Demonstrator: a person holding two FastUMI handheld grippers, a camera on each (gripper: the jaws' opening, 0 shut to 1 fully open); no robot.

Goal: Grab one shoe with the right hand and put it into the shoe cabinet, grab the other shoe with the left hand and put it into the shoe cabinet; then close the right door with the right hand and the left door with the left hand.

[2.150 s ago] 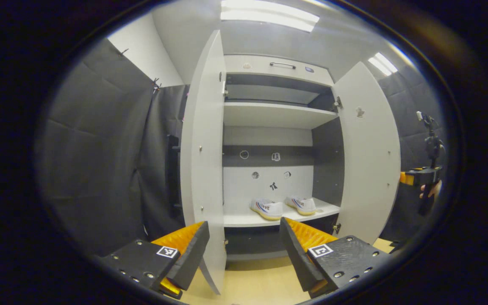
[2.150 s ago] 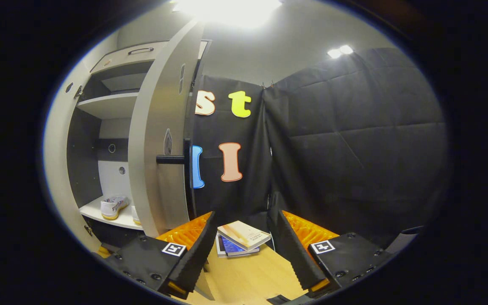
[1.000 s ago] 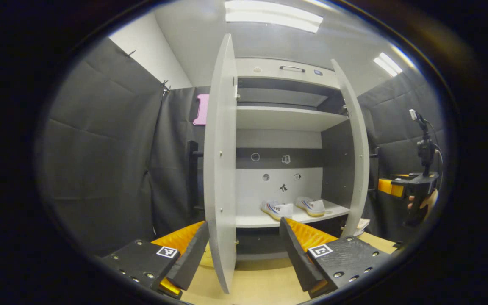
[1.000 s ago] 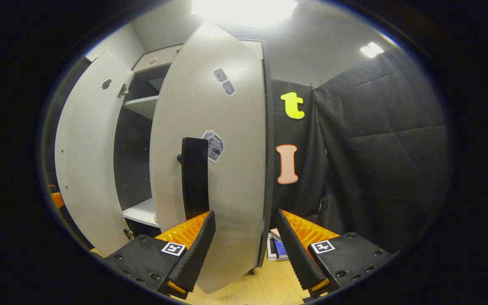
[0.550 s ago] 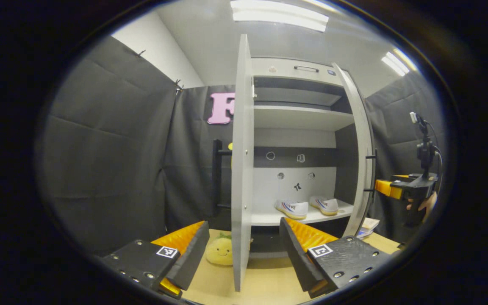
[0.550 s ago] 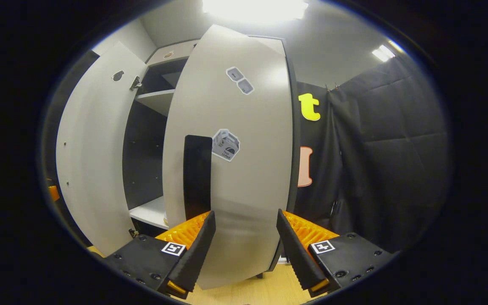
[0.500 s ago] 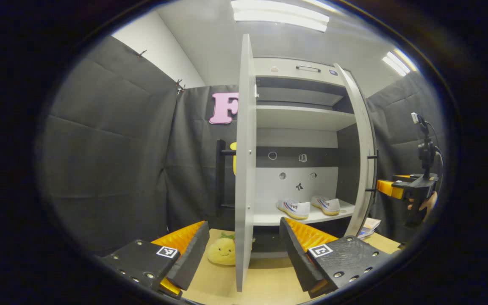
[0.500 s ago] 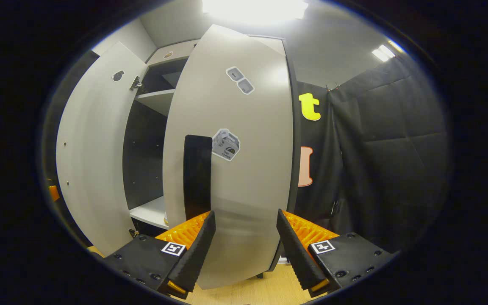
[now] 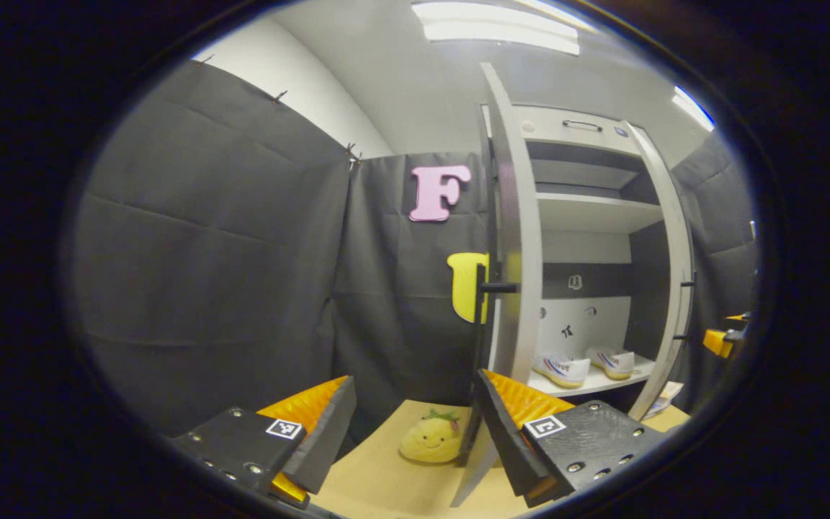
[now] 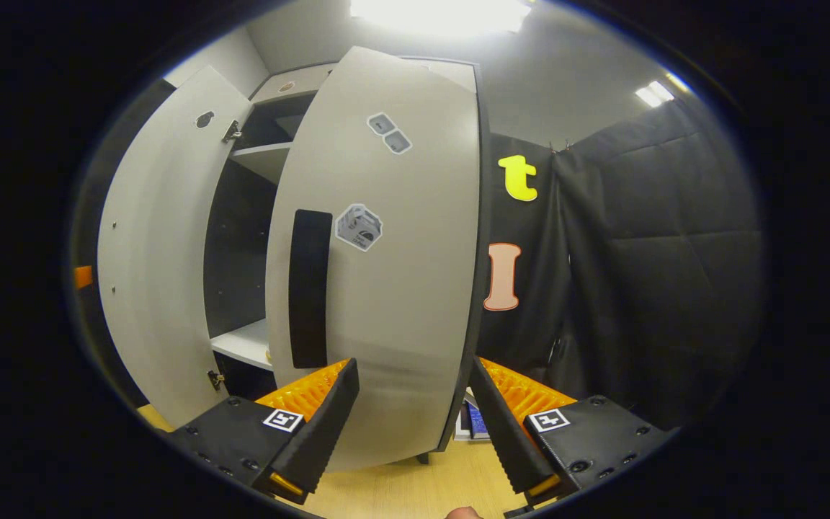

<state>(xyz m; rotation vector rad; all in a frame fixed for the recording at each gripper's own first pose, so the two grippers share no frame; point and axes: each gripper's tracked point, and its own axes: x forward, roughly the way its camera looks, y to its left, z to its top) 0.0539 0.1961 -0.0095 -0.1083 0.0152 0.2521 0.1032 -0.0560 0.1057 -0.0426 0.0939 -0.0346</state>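
shoes (image 9: 563,369): white, red-blue stripes, tan soles | cabinet doors (image 10: 386,288): grey, black handles | plush (image 9: 429,440): yellow

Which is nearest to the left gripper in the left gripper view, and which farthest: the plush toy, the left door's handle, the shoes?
From the left gripper:
1. Plush toy, on the floor just ahead between the fingers.
2. Left door's handle, higher, on the door's outer face.
3. Shoes, deep on the cabinet shelf, to the right.

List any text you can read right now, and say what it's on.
No text is legible.
Side lettering on the shoes: blurred.
Print on the stickers on the right door: too small.
Decals on the cabinet's back panel: small shapes, no readable words.
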